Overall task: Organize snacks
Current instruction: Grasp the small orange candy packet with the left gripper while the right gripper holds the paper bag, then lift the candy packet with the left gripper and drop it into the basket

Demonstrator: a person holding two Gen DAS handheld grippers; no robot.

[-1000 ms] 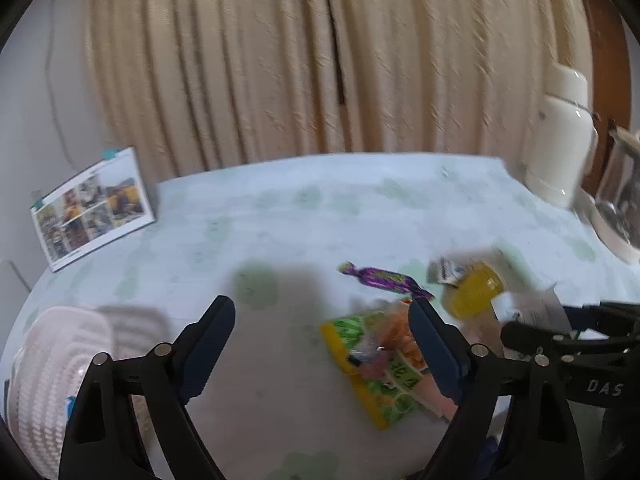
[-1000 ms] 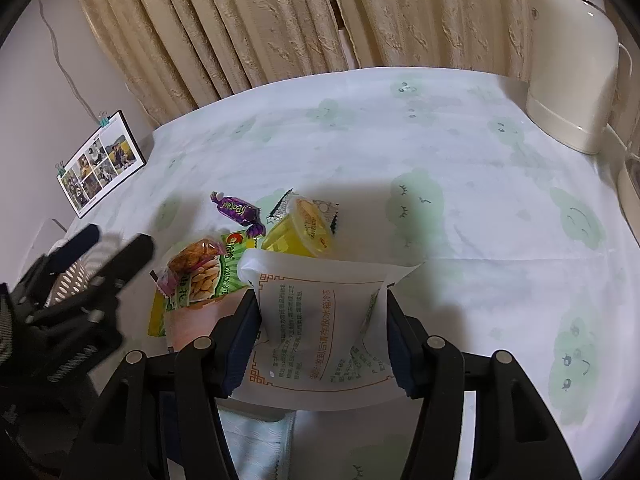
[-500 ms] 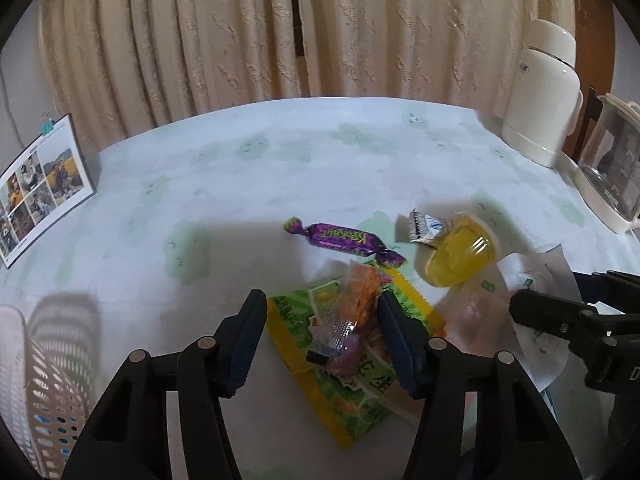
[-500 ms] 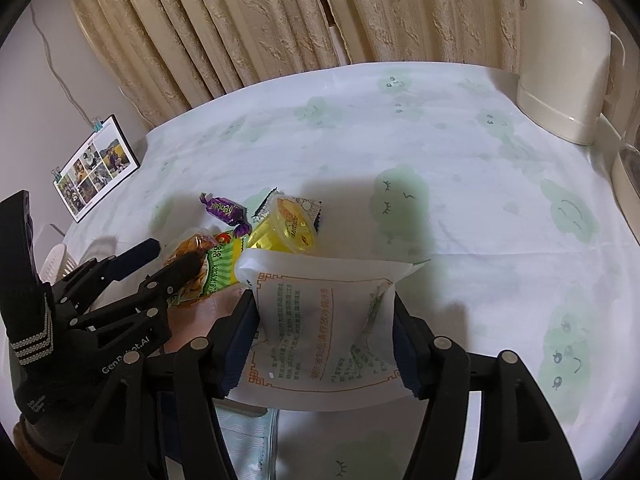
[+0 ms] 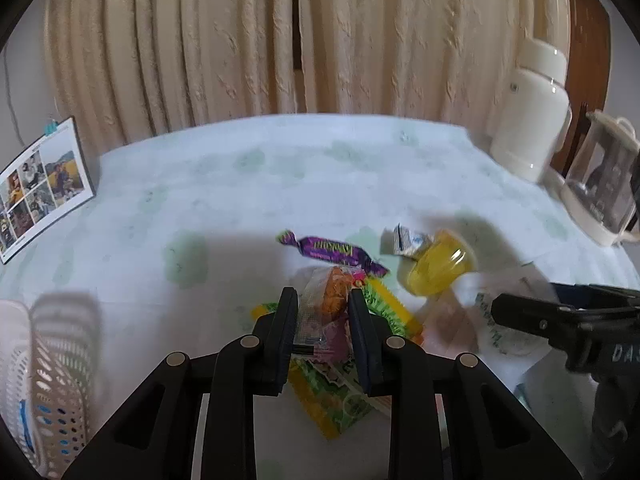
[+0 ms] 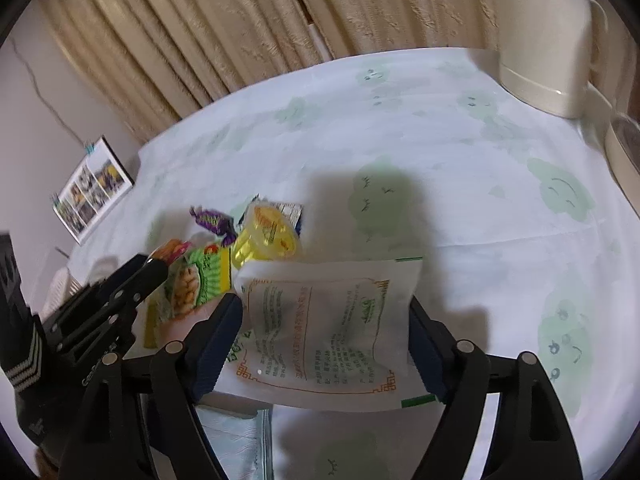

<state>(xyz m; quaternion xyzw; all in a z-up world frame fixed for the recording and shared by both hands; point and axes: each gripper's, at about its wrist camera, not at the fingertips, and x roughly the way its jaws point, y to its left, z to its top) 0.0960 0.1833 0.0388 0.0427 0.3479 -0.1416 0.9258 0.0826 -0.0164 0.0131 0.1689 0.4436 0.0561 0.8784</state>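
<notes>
My left gripper point(image 5: 324, 312) is shut on a clear-wrapped orange snack point(image 5: 337, 290), just above a green and yellow packet point(image 5: 340, 394) on the table. Beyond them lie a purple candy point(image 5: 330, 249), a yellow jelly cup point(image 5: 440, 270) and a small white wrapper point(image 5: 408, 238). In the right wrist view my right gripper point(image 6: 324, 340) is shut on a white printed packet point(image 6: 320, 312), one finger against each side edge. The left gripper point(image 6: 154, 266) shows at its left, over the green packet point(image 6: 196, 280). The jelly cup point(image 6: 266, 236) sits just behind the white packet.
A white perforated basket point(image 5: 44, 360) stands at the table's left front edge. A photo card point(image 5: 40, 188) leans at the far left. A cream thermos point(image 5: 528, 108) and a glass kettle point(image 5: 604, 188) stand at the far right. The tablecloth point(image 6: 440, 152) beyond the snacks is bare.
My left gripper has swung right from near the basket, come over the snacks and gone from wide open to shut on the orange snack. The right gripper keeps its hold on the white packet.
</notes>
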